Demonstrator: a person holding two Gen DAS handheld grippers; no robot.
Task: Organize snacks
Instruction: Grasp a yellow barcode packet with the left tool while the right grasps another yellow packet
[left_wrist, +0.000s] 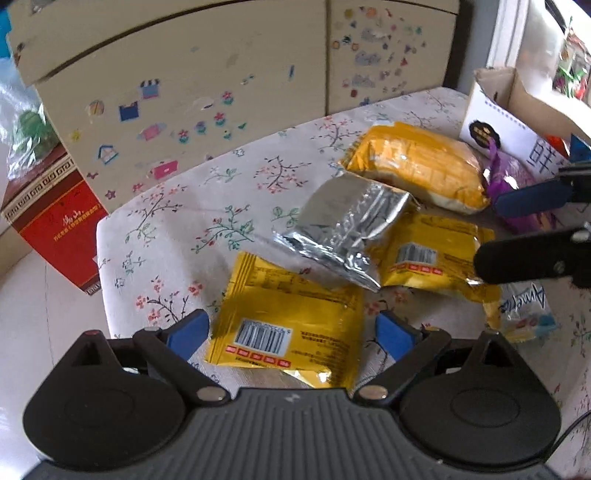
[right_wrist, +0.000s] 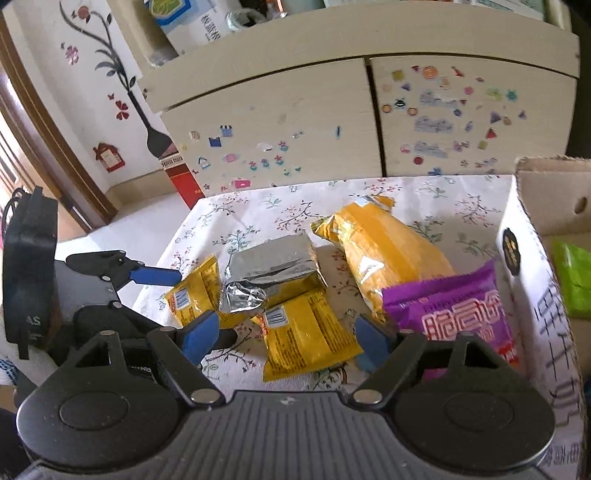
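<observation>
a: since the snacks lie in a heap on the flowery table (left_wrist: 155, 236), you hold both grippers low over them. why is your left gripper (left_wrist: 291, 332) so wide?

b: so it fits round the near yellow packet (left_wrist: 284, 325). your blue fingers (left_wrist: 188, 332) stand one on each side of it and do not press it yet. it is open, and nothing is held.

a: and your right gripper (right_wrist: 291, 339)?

b: it is wide open too, and empty. it hangs over the other small yellow packet (right_wrist: 306, 332), which sits just right of the first one.

a: why is the silver packet (left_wrist: 343, 229) hard to get?

b: it leans on top of both yellow ones, so i think the ones under it may drag it along.

a: where do the snacks go?

b: i guess in the cardboard box (right_wrist: 532, 236) at the far right of the table. a green thing (right_wrist: 572, 280) is in it already. the purple packet (right_wrist: 454, 310) rests right against the box, and the big orange bag (right_wrist: 384, 251) lies just left of it, far from you.

a: so most snacks are still out?

b: yes, all of these are on the table.
</observation>
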